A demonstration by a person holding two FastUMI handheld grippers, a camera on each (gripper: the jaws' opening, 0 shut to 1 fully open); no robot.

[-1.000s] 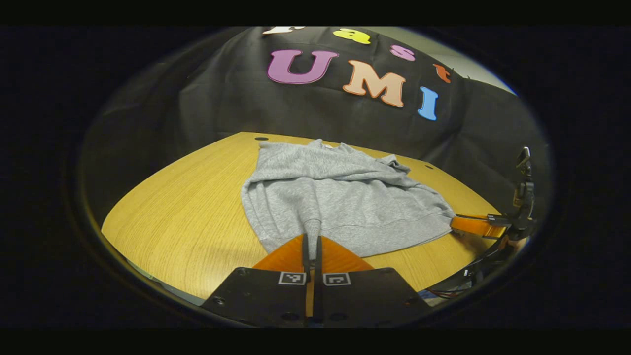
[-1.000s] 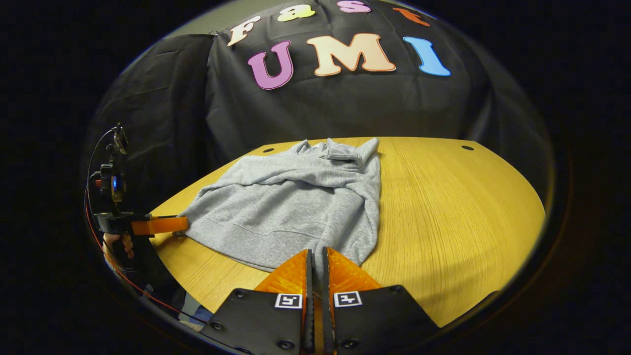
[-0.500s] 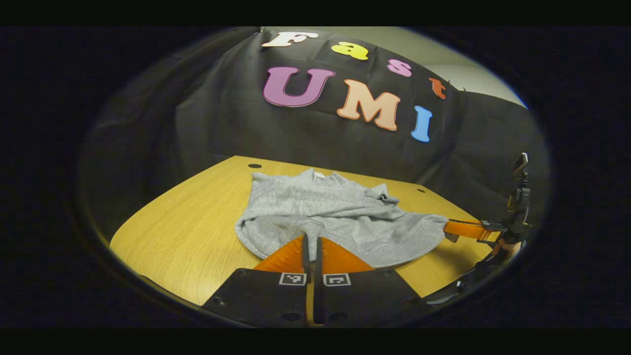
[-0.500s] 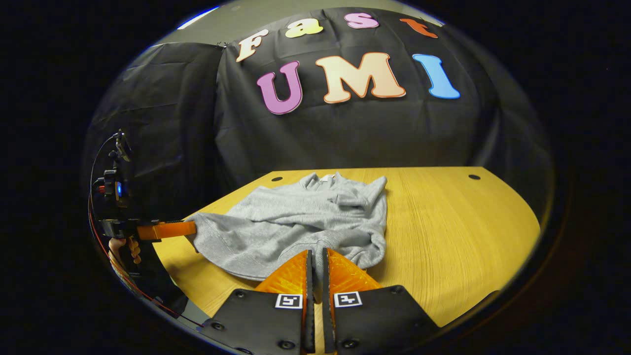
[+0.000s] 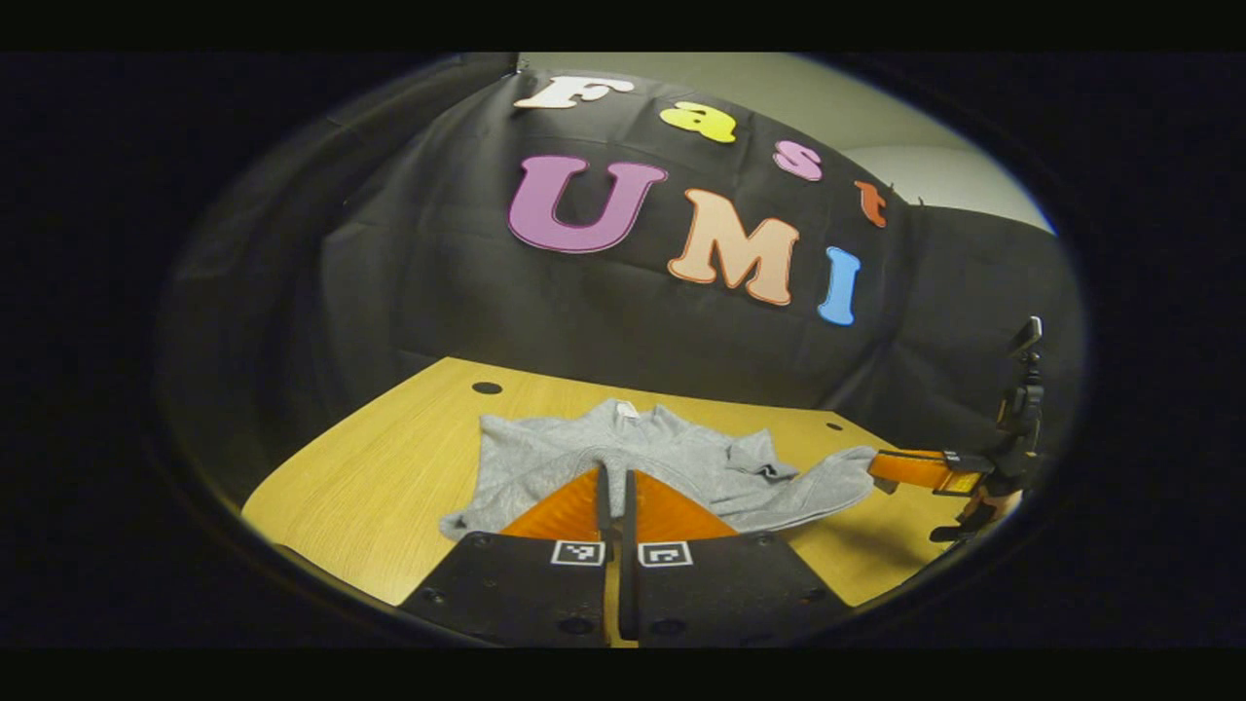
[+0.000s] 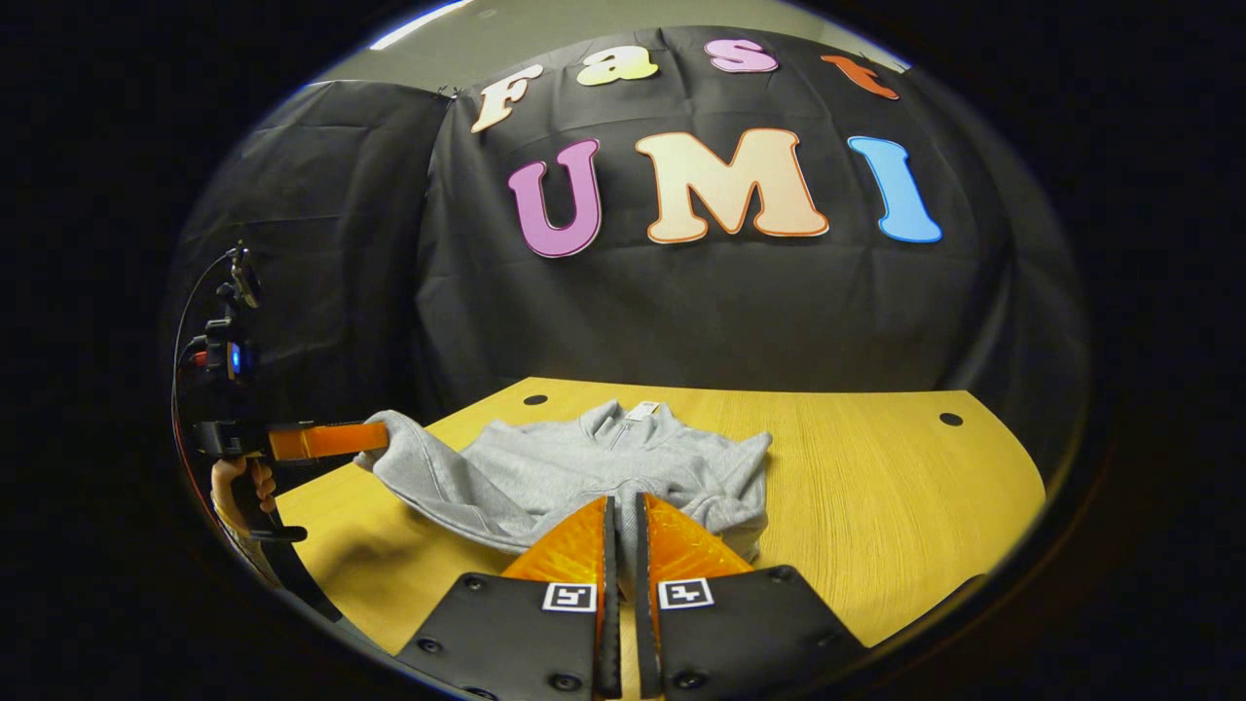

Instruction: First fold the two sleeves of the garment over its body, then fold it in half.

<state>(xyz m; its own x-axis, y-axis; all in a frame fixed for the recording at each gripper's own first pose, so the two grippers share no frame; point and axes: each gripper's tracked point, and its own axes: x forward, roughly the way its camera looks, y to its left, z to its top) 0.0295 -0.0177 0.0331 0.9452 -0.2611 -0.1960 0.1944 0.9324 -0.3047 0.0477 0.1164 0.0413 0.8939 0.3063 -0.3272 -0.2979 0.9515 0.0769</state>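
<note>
Since a second ago I have raised the hem of the grey garment [image 6: 594,467] off the wooden table [image 6: 876,477]. My left gripper [image 5: 613,479] and right gripper [image 6: 623,506] each pinch a hem corner, fingers pressed together on cloth. The collar end lies flat near the far edge. Bare tabletop lies open on both sides; black cloth wall [image 6: 681,312] behind.

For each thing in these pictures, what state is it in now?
Grey sweatshirt: sleeves folded in, hem lifted off the table at both near corners.
Left gripper: shut on the hem.
Right gripper: shut on the hem.
Table: carries the collar end of the sweatshirt.
</note>
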